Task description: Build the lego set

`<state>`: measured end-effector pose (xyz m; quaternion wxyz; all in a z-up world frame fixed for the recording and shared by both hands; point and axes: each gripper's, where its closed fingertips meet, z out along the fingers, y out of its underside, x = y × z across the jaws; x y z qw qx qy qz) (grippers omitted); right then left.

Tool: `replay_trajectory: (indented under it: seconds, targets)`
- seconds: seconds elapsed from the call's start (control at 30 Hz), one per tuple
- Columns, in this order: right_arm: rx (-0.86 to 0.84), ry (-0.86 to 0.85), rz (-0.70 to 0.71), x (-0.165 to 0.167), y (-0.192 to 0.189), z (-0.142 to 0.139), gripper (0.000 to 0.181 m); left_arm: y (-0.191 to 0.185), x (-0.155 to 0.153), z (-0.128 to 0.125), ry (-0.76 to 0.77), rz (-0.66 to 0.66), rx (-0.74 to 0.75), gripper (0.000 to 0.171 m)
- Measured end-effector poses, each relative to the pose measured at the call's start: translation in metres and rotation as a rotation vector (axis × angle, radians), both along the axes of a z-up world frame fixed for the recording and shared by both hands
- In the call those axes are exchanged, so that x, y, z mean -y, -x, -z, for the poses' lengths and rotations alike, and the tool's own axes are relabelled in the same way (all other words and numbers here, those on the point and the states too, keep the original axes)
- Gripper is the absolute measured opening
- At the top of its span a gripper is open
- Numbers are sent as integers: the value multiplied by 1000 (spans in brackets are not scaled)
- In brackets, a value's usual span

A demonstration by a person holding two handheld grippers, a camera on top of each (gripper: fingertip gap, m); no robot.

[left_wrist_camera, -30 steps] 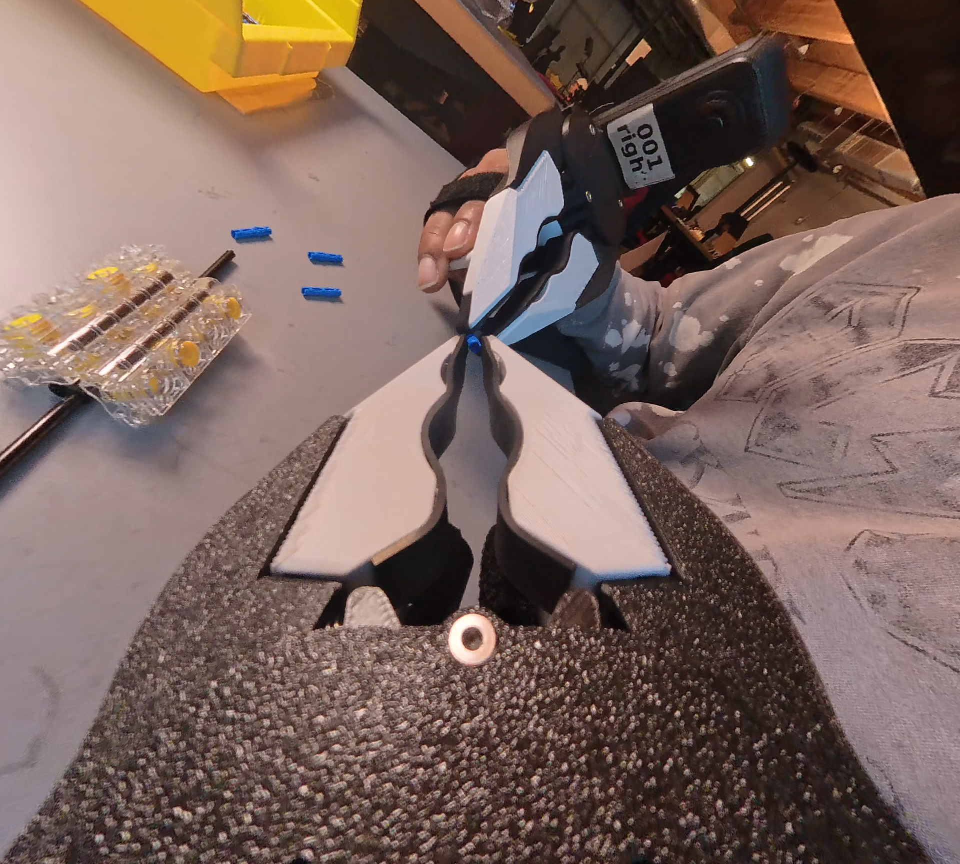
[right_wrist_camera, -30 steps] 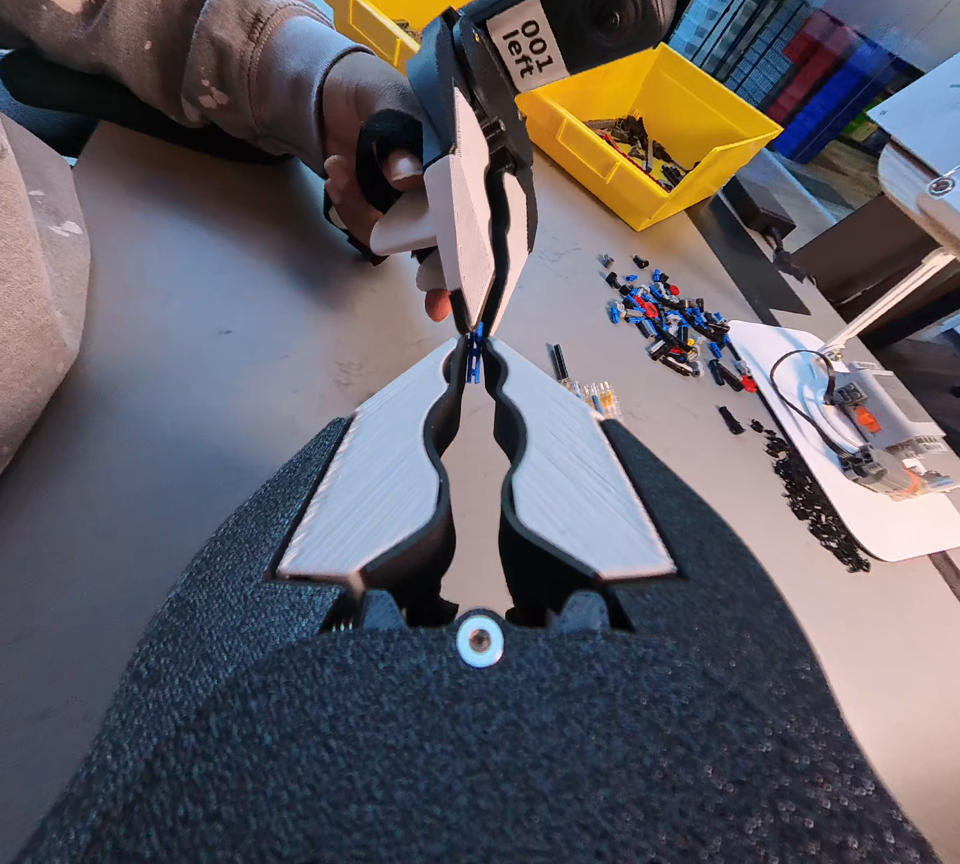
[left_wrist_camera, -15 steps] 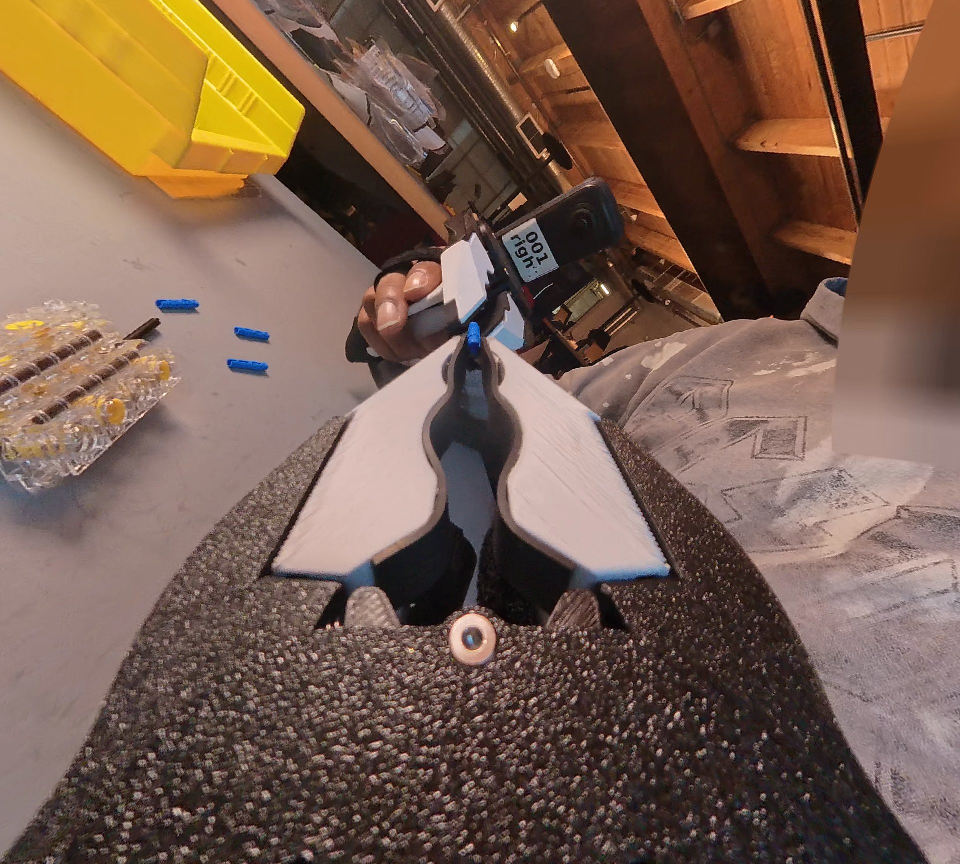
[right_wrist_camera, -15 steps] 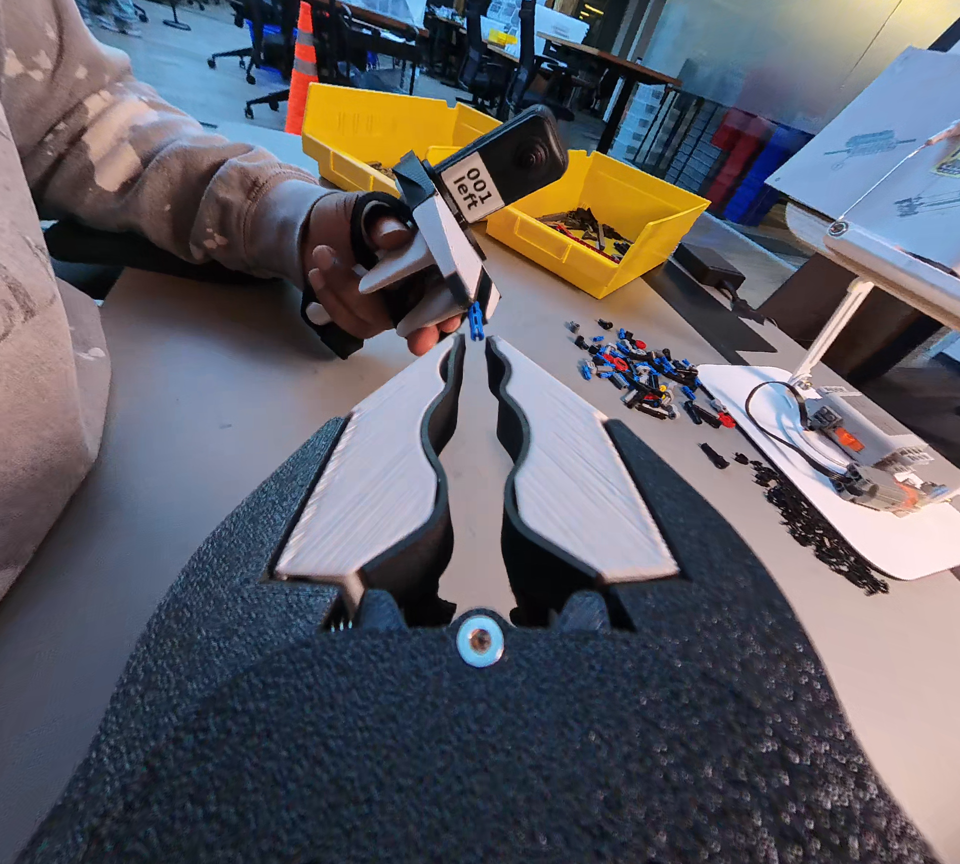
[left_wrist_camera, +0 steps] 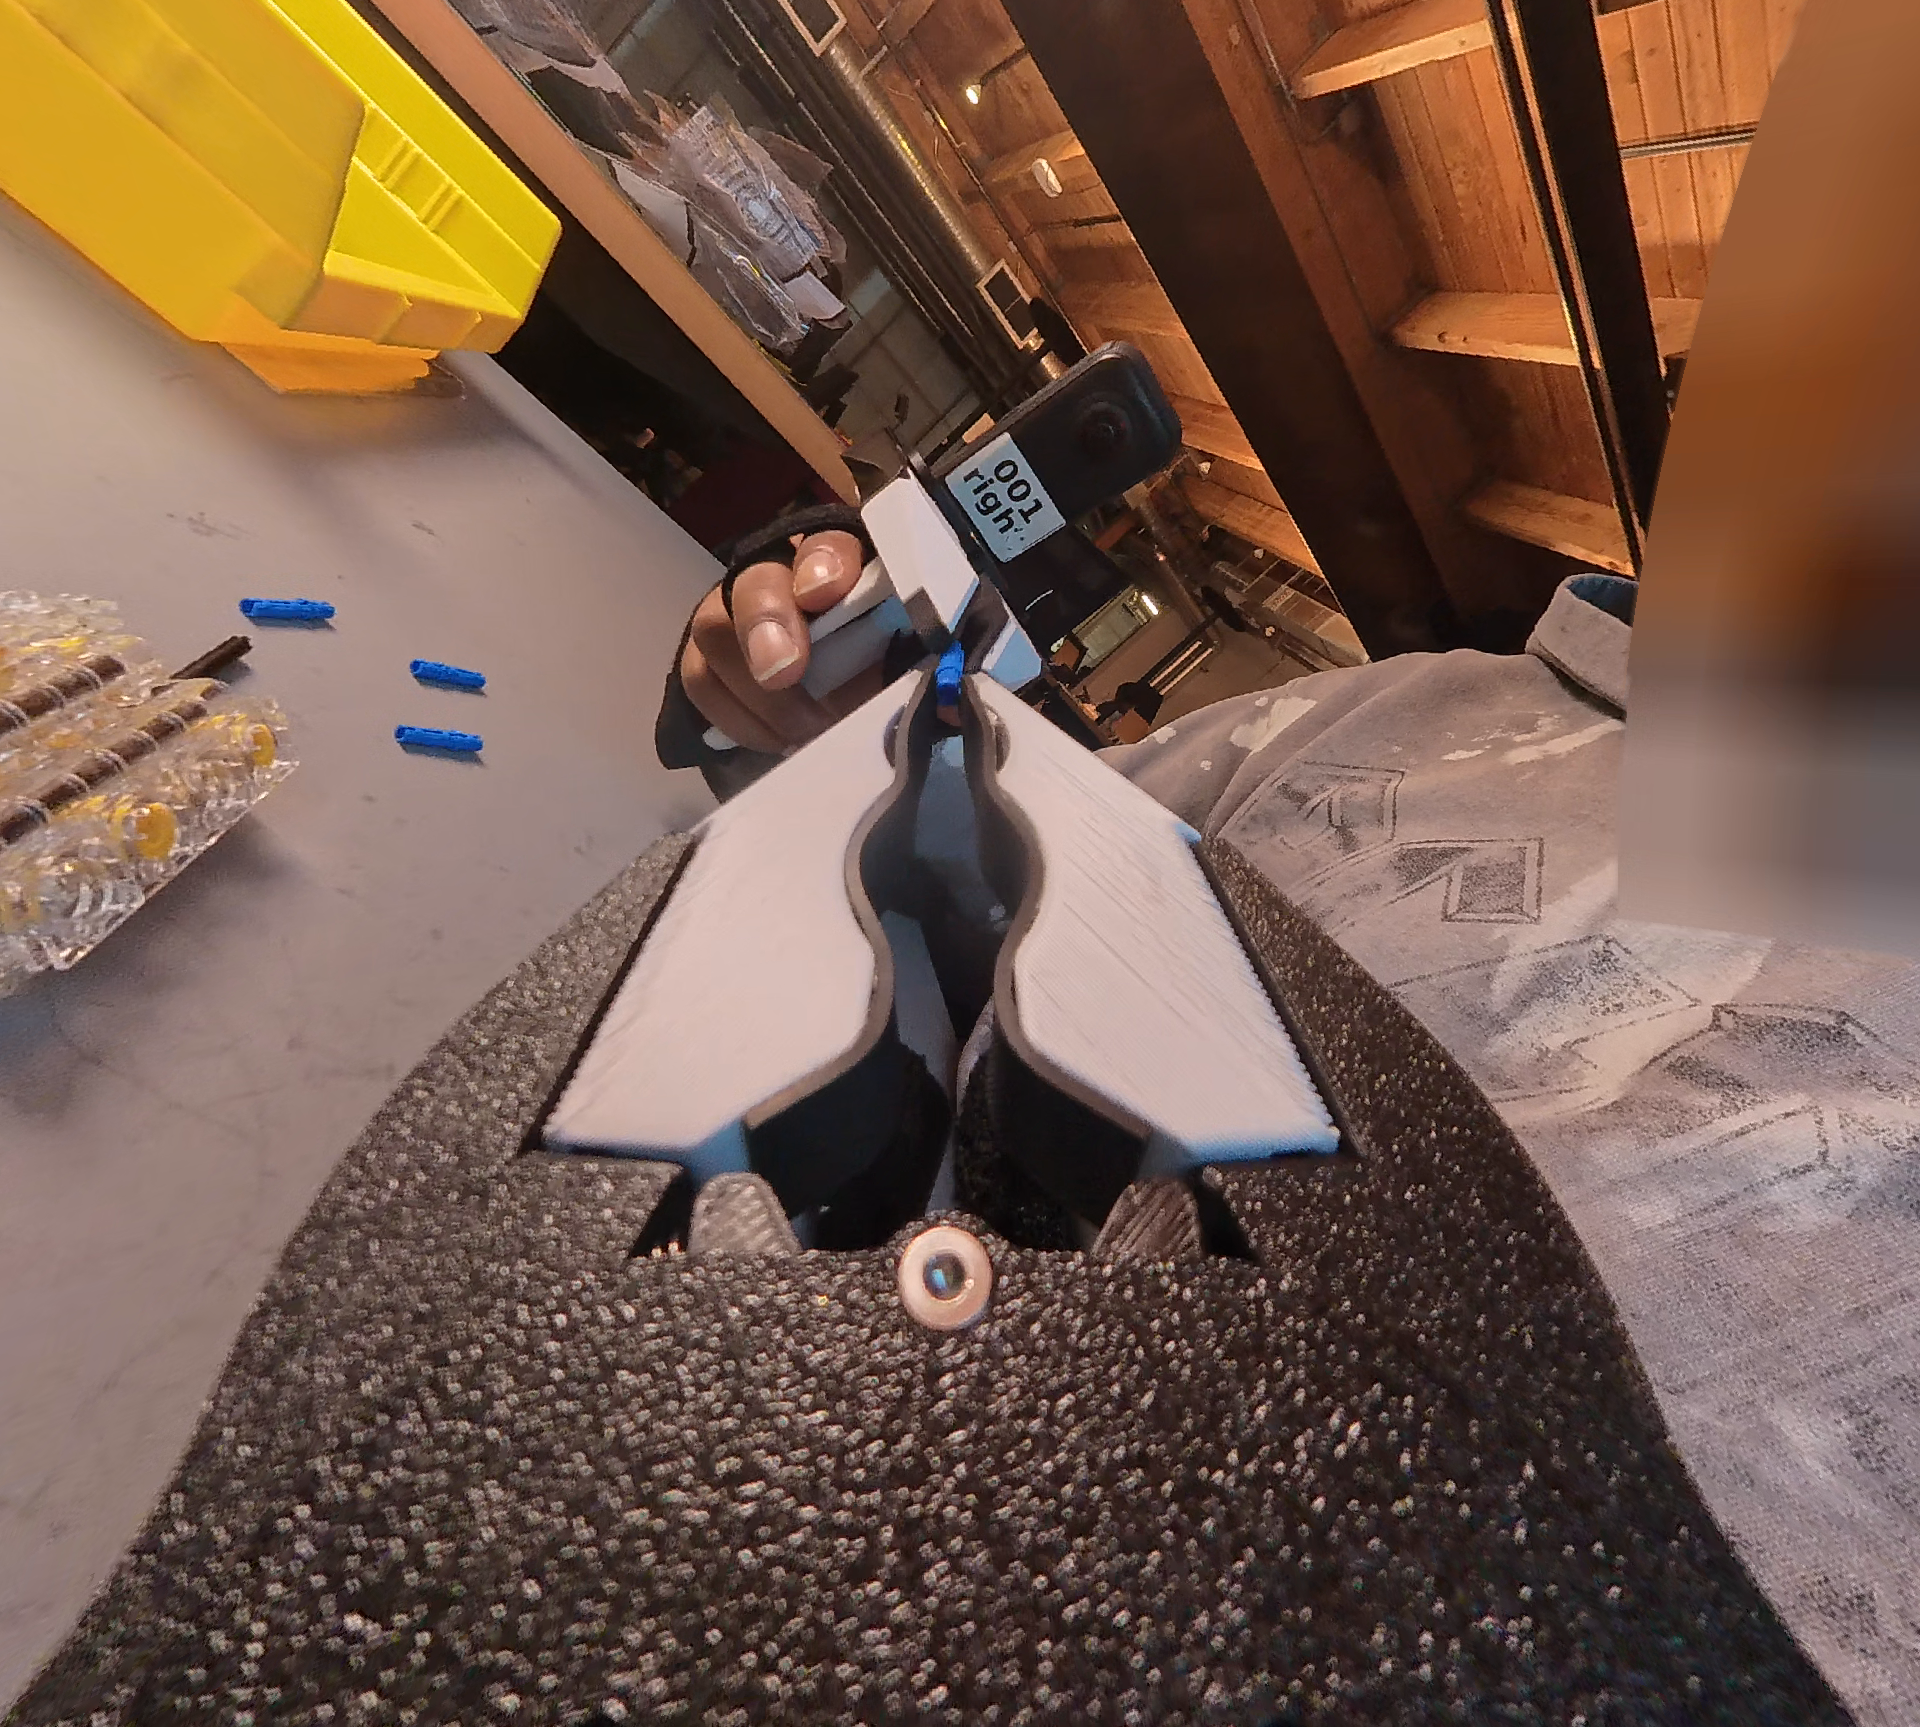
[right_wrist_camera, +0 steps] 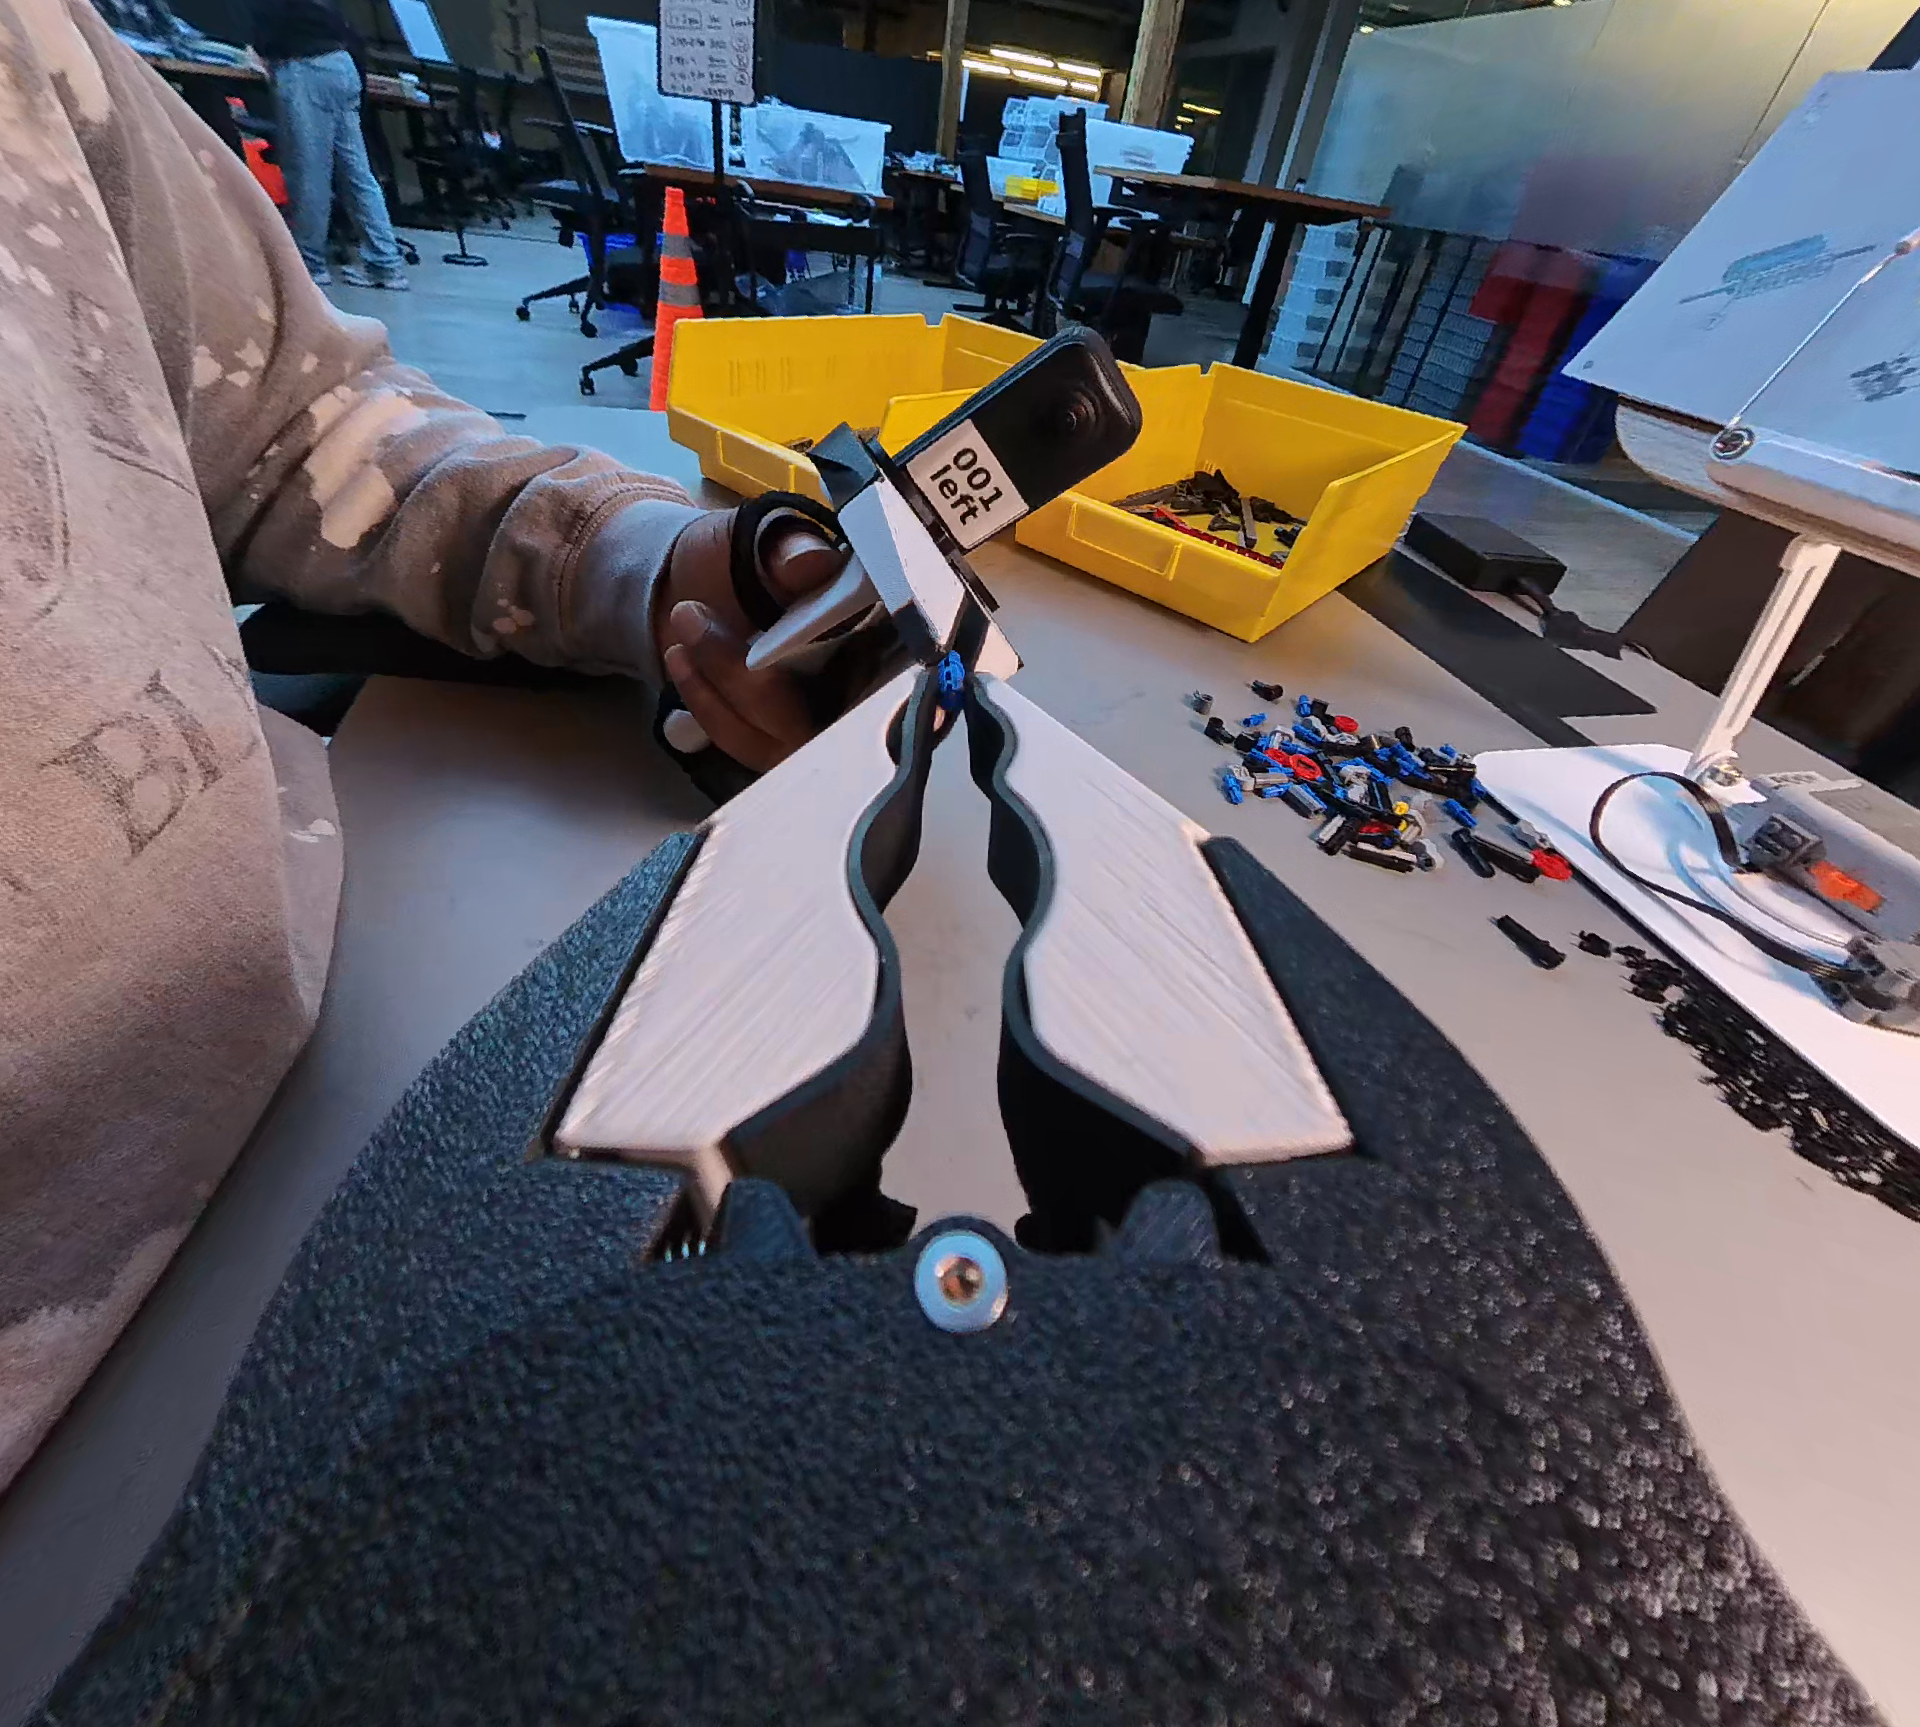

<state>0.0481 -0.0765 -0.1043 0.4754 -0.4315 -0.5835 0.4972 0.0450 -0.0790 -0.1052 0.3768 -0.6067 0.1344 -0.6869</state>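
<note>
The left gripper [left_wrist_camera: 948, 709] has its jaws drawn narrow and pinches a small blue pin [left_wrist_camera: 948, 671] at the very tips, held in the air above the grey table [left_wrist_camera: 343, 898]. The right gripper [right_wrist_camera: 948, 698] points at it tip to tip. Its jaws are just as narrow and the same blue pin [right_wrist_camera: 948, 671] sits right at their ends, but whether they actually clamp it or only touch it cannot be told.

On the left side of the table, three more loose blue pins [left_wrist_camera: 447, 675] lie apart from one another, near a clear plastic pack [left_wrist_camera: 114, 804] holding dark rods and yellow pieces.

Two yellow bins stand at the far edge. The nearer bin [right_wrist_camera: 1143, 534] holds a shallow heap of dark parts with a few red ones. The farther bin [right_wrist_camera: 790, 378] shows almost nothing of its inside. To the right of the grippers lies a loose pile of small parts [right_wrist_camera: 1351, 784] — blue, black, red — and beyond it a white base plate [right_wrist_camera: 1538, 773] carrying a grey block with a black cable.
</note>
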Motion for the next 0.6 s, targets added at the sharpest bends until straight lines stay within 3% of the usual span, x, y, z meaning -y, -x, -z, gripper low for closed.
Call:
replay_trajectory:
  seconds: [0.23,0.6]
  targets:
    - [22,-4,0,0,1,4,7,-1,-1,1,-15,-13,-24,3]
    - [244,-185,56,-3,9,51,3,-2,-9,25,-120,-131,-309,3]
